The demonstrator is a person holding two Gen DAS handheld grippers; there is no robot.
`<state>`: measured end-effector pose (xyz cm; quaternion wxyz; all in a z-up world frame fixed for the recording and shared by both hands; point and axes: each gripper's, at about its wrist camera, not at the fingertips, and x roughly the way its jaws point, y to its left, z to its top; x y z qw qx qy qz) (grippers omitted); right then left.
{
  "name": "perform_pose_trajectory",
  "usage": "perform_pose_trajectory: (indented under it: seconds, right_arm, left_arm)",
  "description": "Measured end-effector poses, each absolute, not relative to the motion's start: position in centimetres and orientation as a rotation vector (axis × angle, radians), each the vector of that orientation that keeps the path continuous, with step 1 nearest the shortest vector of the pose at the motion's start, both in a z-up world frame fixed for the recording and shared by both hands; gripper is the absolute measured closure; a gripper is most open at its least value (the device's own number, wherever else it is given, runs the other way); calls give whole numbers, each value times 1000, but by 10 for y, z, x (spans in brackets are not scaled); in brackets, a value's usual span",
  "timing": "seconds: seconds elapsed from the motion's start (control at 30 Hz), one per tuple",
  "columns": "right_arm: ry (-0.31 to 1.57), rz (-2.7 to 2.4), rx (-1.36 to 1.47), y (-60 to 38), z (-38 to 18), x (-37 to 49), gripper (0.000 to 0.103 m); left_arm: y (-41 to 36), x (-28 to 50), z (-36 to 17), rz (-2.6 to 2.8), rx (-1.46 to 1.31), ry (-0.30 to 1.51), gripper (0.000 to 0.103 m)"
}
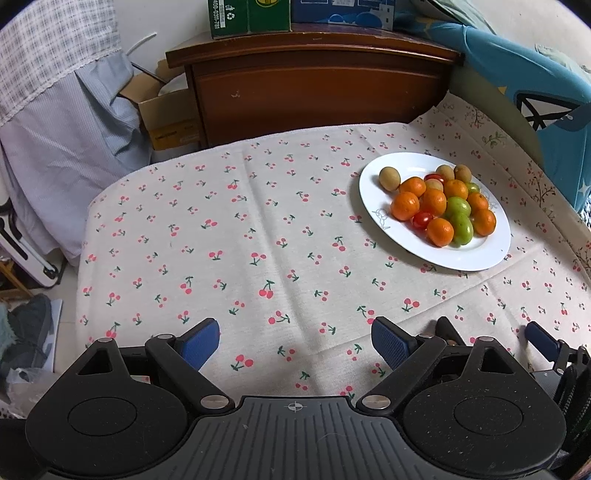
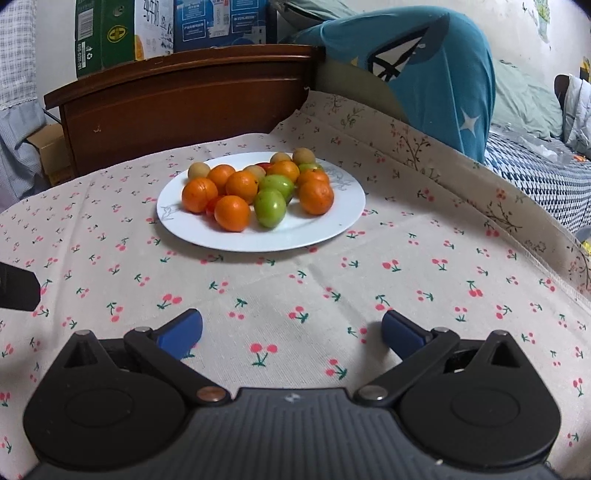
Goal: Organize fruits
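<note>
Plate (image 2: pixel 347 218) with fruits (image 2: pixel 232 213) sits upper centre of right view, straight ahead of right gripper (image 2: pixel 291 332); upper right for left gripper (image 1: pixel 295 343); right nearer; both wide, empty

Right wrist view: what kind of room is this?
Likely a bedroom: a wooden headboard, a bed with bedding, and stacked cardboard boxes behind a table with a cherry-print cloth.

White plate (image 2: pixel 343 206) holds orange mandarins (image 2: pixel 232 213), green fruits (image 2: pixel 270 208) at three o'clock — cream cloth (image 2: pixel 406 266) with red cherries.
</note>
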<state>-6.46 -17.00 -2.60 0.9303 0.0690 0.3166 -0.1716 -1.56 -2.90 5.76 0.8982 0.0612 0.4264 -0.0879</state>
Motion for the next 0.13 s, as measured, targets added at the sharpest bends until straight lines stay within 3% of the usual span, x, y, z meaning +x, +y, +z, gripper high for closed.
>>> perform_pose_trajectory:
  seconds: [0.13]
  right_arm:
    - [649, -352, 144, -170, -26, -65, 1]
  left_arm:
    - [-28, -14, 56, -171, 126, 887, 12]
